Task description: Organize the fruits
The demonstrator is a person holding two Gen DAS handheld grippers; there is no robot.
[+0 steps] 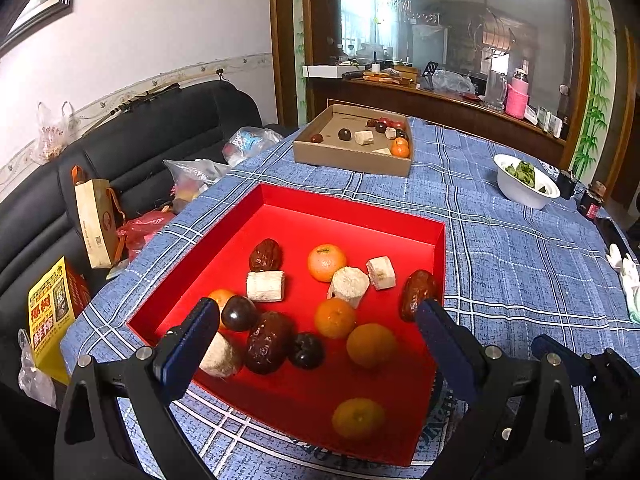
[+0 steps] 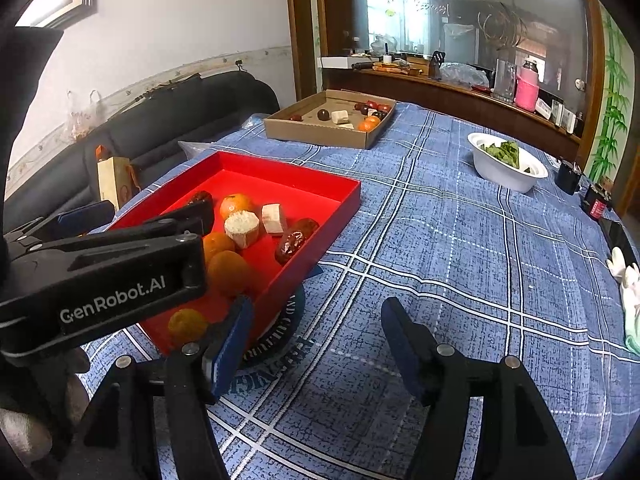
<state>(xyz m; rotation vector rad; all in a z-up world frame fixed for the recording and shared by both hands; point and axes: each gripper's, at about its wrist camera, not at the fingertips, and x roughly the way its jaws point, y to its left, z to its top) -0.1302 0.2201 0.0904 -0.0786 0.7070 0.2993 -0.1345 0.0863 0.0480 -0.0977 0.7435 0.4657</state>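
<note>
The fruits in the red tray point(image 1: 280, 196) lie directly under the spread, empty left gripper point(image 1: 316, 332), while the right gripper point(image 2: 316, 344), also spread and empty, is held beside the tray over the table point(image 2: 460, 264).

red tray point(image 1: 352, 200): oranges, dates, cane pieces | cardboard box point(image 1: 348, 158): mixed fruit

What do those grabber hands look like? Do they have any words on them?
Both are black plastic claws with two fingers each. The left gripper and the right gripper have dark blue pads on the inside of the fingers, and small silver bolts at the joints. In the right camera's view, white letters on the left gripper's side spell "GenRobot.AI". No cables or sleeves show.
</note>
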